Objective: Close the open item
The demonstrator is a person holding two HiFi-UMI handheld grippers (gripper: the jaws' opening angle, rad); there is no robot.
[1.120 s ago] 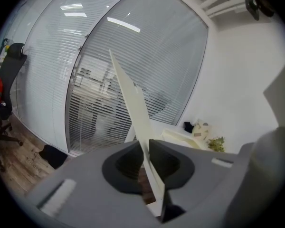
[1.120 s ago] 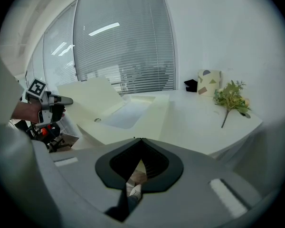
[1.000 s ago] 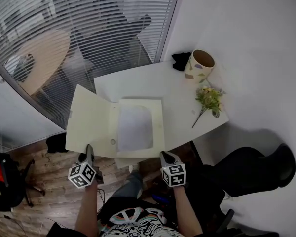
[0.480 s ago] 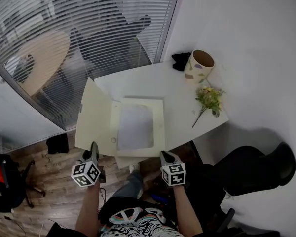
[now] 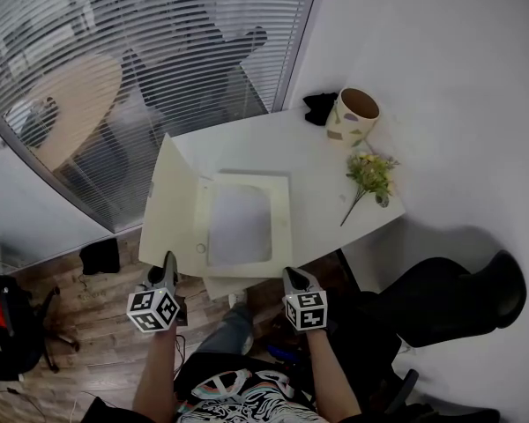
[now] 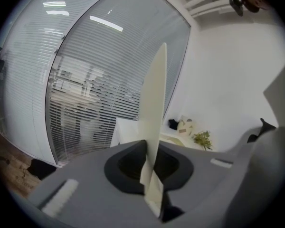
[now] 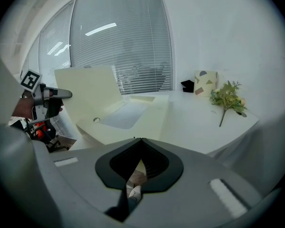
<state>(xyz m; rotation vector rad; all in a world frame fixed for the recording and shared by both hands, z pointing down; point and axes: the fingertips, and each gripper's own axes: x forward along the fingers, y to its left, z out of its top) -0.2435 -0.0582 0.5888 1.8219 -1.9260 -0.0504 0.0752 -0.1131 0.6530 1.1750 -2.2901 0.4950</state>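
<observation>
Folder (image 5: 247,223) of cream card lies open on the white surface (image 5: 326,161), near the edge closest to the person, with a pale sheet in its base. Its cover (image 5: 169,205) stands raised on the left side, tilted between flat and upright, and hangs out past the surface's left edge.

The left tongs (image 5: 167,261) are clamped tight on the near bottom edge of that cover; in the left gripper view the card (image 6: 154,108) rises edge-on straight out from between the closed tips (image 6: 149,148). The right tongs (image 5: 293,277) sit just beside the near right corner of the base, tips together with nothing between them (image 7: 135,140), and the folder (image 7: 133,113) lies ahead of them and to their left.

What matters for the next move is the hinge: the fold runs away from the person along the base's left side, so the cover's long axis points the same way. The base lies to the right of the left tongs, across that fold. Closing therefore looks like 1 swing of the left tongs up, over and rightward about the fold, with the right tongs well placed to steady the base.
</observation>
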